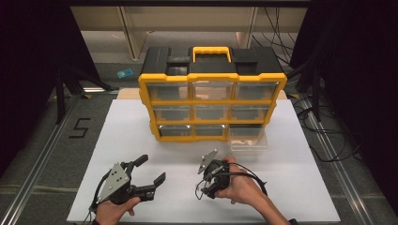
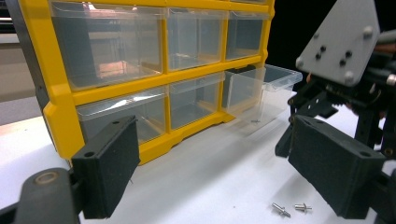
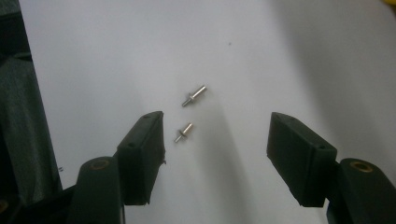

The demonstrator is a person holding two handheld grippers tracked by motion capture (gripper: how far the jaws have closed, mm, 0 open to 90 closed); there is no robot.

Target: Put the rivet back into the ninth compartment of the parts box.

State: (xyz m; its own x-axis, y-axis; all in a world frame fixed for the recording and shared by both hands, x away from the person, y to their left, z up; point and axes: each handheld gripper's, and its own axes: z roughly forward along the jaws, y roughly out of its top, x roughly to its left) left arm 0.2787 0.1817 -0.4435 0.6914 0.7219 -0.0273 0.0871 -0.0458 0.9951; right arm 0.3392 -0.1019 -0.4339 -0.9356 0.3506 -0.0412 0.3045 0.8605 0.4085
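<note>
1. We work at a white table (image 1: 141,140) bearing a yellow drawer cabinet (image 1: 212,101); its bottom right clear drawer (image 1: 248,140) is pulled out.
2. Our right gripper (image 3: 215,140) points down, jaws spread and empty, over two small metal rivets (image 3: 184,133) lying just beside each other on the table.
3. Our left gripper (image 1: 152,171) rests nearby, jaws spread, holding nothing.

Behind the white table (image 1: 117,140), at frame centre, you have a yellow-and-black drawer organiser (image 1: 212,93); its lower-right clear drawer (image 1: 248,140) is pulled out.
</note>
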